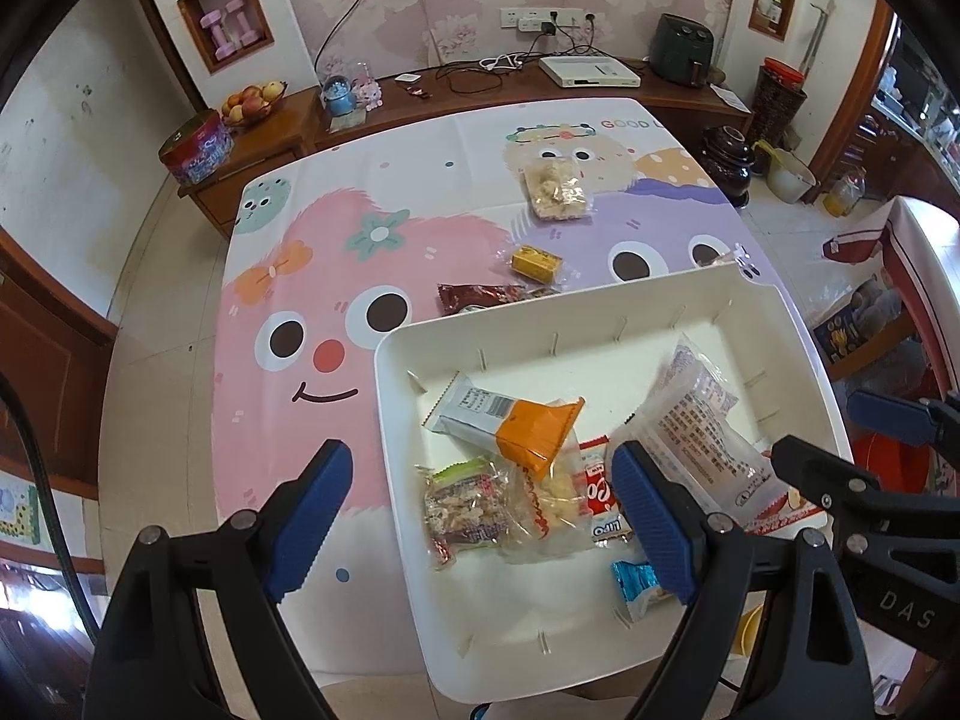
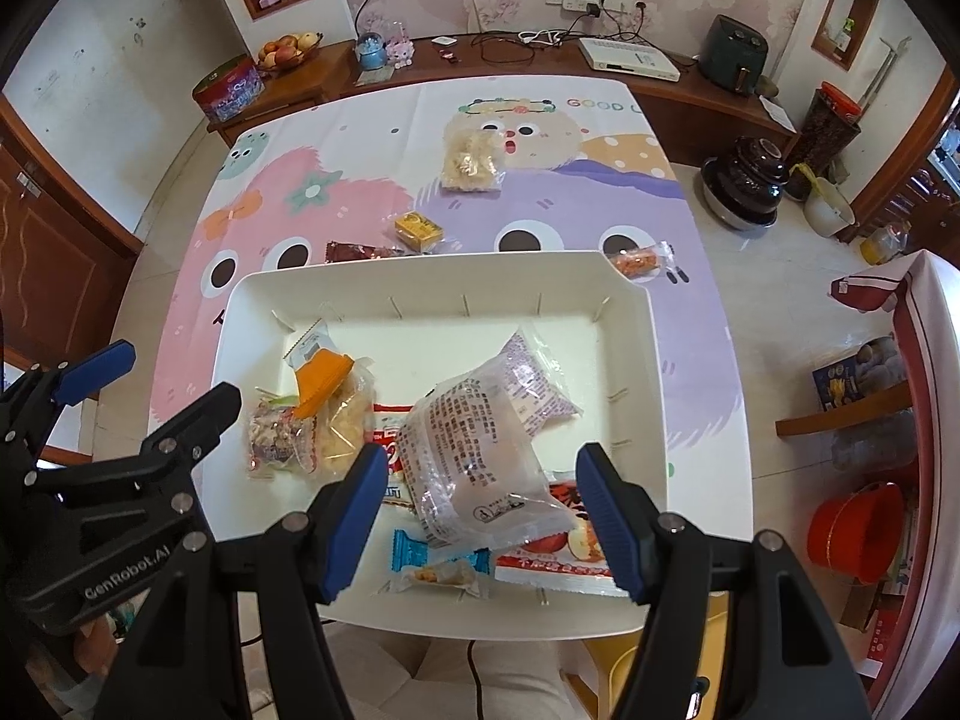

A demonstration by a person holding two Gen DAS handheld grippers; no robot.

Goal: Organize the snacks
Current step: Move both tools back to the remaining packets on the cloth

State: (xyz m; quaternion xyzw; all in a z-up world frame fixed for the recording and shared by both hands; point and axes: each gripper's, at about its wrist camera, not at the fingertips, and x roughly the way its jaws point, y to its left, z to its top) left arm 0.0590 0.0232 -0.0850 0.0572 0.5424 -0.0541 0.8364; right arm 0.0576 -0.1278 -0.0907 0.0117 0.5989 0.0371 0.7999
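A white tray (image 1: 498,336) (image 2: 636,360) at the table's near edge holds several snack packets, with a clear white packet (image 2: 480,450) (image 1: 702,420) on top. On the cloth beyond lie a bag of puffed snack (image 1: 555,189) (image 2: 471,165), a yellow packet (image 1: 537,261) (image 2: 420,228), a dark red bar (image 1: 480,297) (image 2: 360,252) and an orange packet (image 2: 642,261). My left gripper (image 1: 480,528) is open and empty above the tray's left part. My right gripper (image 2: 480,528) is open and empty above the clear packet.
A wooden sideboard (image 2: 336,66) behind the table carries a fruit bowl (image 1: 252,102), a tin (image 1: 195,147), cables and a white box (image 1: 591,72). A dark pot (image 2: 744,180) and a red bucket (image 2: 852,531) stand on the floor to the right.
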